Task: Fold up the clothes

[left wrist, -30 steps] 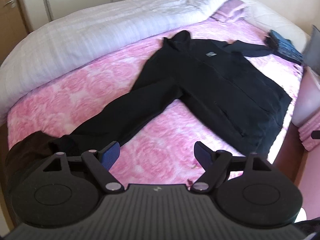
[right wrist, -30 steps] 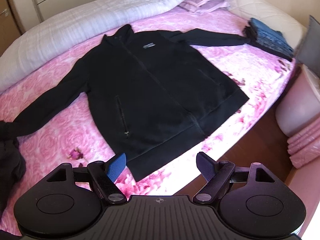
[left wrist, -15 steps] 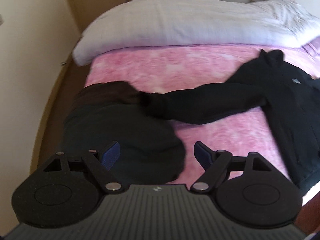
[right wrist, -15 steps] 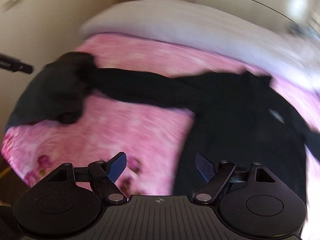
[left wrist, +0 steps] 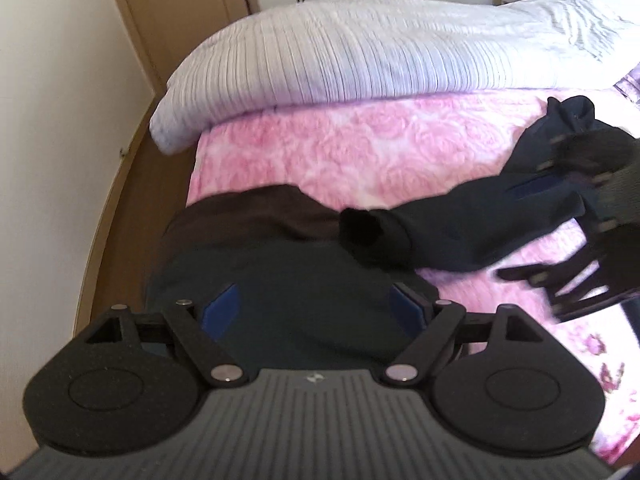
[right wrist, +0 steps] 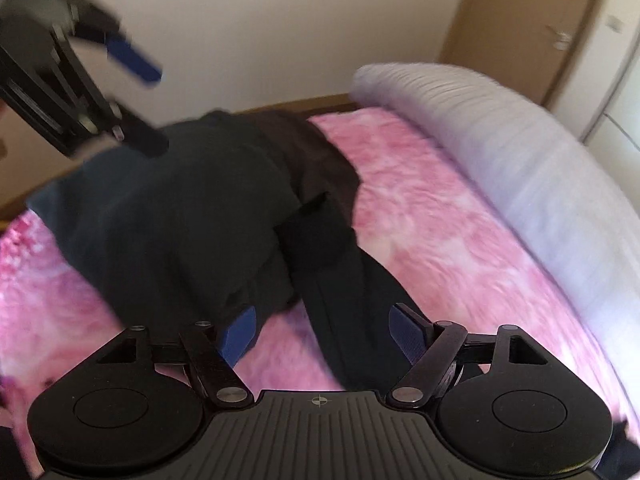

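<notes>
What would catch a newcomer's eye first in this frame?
The bright pink floral bedspread, with a heap of dark clothes at its near corner and a black jacket sleeve reaching onto the heap. Both the left gripper and right gripper hang open above them.

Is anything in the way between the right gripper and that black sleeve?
Nothing visible blocks it. The right gripper is open, its fingers apart, with the black jacket's sleeve running right between them over the pink bedspread. The dark clothes pile lies off to the left.
</notes>
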Available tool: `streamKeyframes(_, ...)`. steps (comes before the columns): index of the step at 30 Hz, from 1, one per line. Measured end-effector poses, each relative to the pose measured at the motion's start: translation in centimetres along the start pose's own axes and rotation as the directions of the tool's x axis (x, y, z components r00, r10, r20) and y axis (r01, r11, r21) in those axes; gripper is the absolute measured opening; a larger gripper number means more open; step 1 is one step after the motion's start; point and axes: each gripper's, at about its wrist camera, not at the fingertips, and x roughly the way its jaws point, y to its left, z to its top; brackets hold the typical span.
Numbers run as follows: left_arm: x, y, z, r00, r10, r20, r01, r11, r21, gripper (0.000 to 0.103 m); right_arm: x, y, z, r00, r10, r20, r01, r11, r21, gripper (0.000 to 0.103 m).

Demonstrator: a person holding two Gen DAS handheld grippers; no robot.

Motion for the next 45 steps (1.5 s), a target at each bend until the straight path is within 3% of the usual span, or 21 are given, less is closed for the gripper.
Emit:
streamKeyframes(4, 2.5, 0.8, -0.3, 1.0, -0.011, -0.012, 0.011, 1.0, -0.012, 0.079, 7.9, 1.3, 0.1, 0.991, -0.003, -0.136, -0.03, 0.97, -0.242, 0.068)
streamKeyframes(9, 4.3, 1.1, -1.5, 0.998, -0.024, -0.054, 0.021, 0.997, -0.068, 0.079, 10.8, 1.1, 0.4, 0.992, 0.039, -0.123, -0.077, 0.942, -0.327, 0.064)
streamKeyframes(10, 4.4, 1.1, -1.8, 0.998, -0.033, -0.061, 0.028, 0.997, -0.076, 0.079, 11.1, 1.0, 0.3, 0.991, 0.049, -0.125, -0.088, 0.939, -0.333, 0.057)
streamKeyframes(11, 4.5, 1.0, -2.0, 0.997, -0.039, -0.068, 0.034, 0.996, -0.081, 0.079, 11.4, 1.0, 0.2, 0.99, 0.061, -0.13, -0.102, 0.937, -0.335, 0.036)
streamKeyframes(12, 4.5, 0.8, -2.2, 0.996, -0.044, -0.075, 0.038, 0.996, -0.082, 0.079, 11.4, 1.0, 0.2, 0.988, 0.07, -0.135, -0.112, 0.936, -0.333, 0.023)
streamKeyframes(14, 4.6, 0.4, -2.3, 0.995, -0.053, -0.087, 0.046, 0.995, -0.084, 0.079, 9.9, 0.3, 0.0, 0.993, 0.064, -0.094, -0.09, 0.95, -0.298, 0.01)
streamKeyframes(20, 4.6, -1.8, -1.4, 0.99, -0.083, -0.113, 0.076, 0.995, -0.059, 0.079, 3.6, -2.9, -0.4, 0.997, 0.007, 0.077, 0.004, 0.991, -0.136, 0.004)
streamKeyframes(22, 4.6, -2.9, -0.4, 0.99, -0.086, -0.107, 0.083, 0.996, -0.029, 0.079, -0.8, -6.2, -1.1, 0.981, -0.069, 0.181, 0.068, 0.998, 0.009, 0.004)
streamKeyframes(24, 4.5, -4.6, 0.9, 0.992, -0.088, -0.096, 0.088, 0.996, 0.001, 0.079, -6.6, -10.3, -3.2, 0.943, -0.195, 0.271, 0.143, 0.97, 0.197, 0.004)
streamKeyframes(27, 4.9, -7.8, 2.9, 0.991, -0.102, -0.082, 0.105, 0.994, 0.031, 0.079, -15.6, -16.1, -9.2, 0.846, -0.427, 0.321, 0.239, 0.84, 0.487, 0.004)
streamKeyframes(29, 5.1, -11.0, 4.1, 0.991, -0.115, -0.074, 0.119, 0.991, 0.055, 0.079, -20.5, -19.3, -15.5, 0.775, -0.572, 0.27, 0.274, 0.688, 0.672, 0.004)
streamKeyframes(30, 5.2, -13.0, 4.6, 0.991, -0.118, -0.069, 0.122, 0.99, 0.069, 0.079, -22.5, -20.9, -19.5, 0.749, -0.625, 0.219, 0.266, 0.586, 0.765, 0.004)
streamKeyframes(31, 5.4, -14.7, 5.1, 0.99, -0.122, -0.066, 0.127, 0.989, 0.079, 0.079, -23.2, -22.3, -24.0, 0.747, -0.647, 0.155, 0.242, 0.482, 0.842, 0.004)
streamKeyframes(33, 5.7, -18.8, 5.9, 0.988, -0.136, -0.066, 0.141, 0.987, 0.079, 0.079, -23.2, -25.0, -33.0, 0.765, -0.643, 0.024, 0.192, 0.263, 0.945, 0.004)
streamKeyframes(34, 5.8, -20.9, 6.2, 0.987, -0.146, -0.068, 0.151, 0.986, 0.073, 0.079, -22.6, -26.1, -37.0, 0.786, -0.617, -0.031, 0.18, 0.18, 0.967, 0.004)
streamKeyframes(36, 6.1, -25.1, 6.8, 0.982, -0.172, -0.074, 0.176, 0.983, 0.051, 0.079, -20.3, -28.1, -44.4, 0.836, -0.535, -0.122, 0.179, 0.054, 0.982, 0.004)
streamKeyframes(37, 6.4, -27.1, 7.1, 0.979, -0.186, -0.08, 0.19, 0.981, 0.046, 0.079, -19.4, -28.9, -47.0, 0.859, -0.492, -0.144, 0.179, 0.024, 0.984, 0.004)
streamKeyframes(40, 7.4, -32.5, 7.8, 0.971, -0.209, -0.111, 0.215, 0.975, 0.046, 0.079, -17.1, -30.9, -52.9, 0.917, -0.36, -0.169, 0.179, -0.004, 0.984, 0.004)
streamKeyframes(41, 7.6, -34.0, 8.1, 0.97, -0.211, -0.121, 0.219, 0.974, 0.058, 0.079, -16.7, -31.7, -53.8, 0.93, -0.334, -0.156, 0.166, 0.003, 0.986, 0.004)
streamKeyframes(43, 7.8, -36.9, 8.7, 0.968, -0.215, -0.131, 0.227, 0.97, 0.085, 0.079, -16.7, -33.2, -54.0, 0.942, -0.319, -0.101, 0.118, 0.034, 0.992, 0.004)
streamKeyframes(45, 7.6, -39.0, 9.5, 0.966, -0.226, -0.123, 0.24, 0.964, 0.112, 0.079, -17.3, -34.8, -52.9, 0.942, -0.333, -0.038, 0.062, 0.061, 0.996, 0.004)
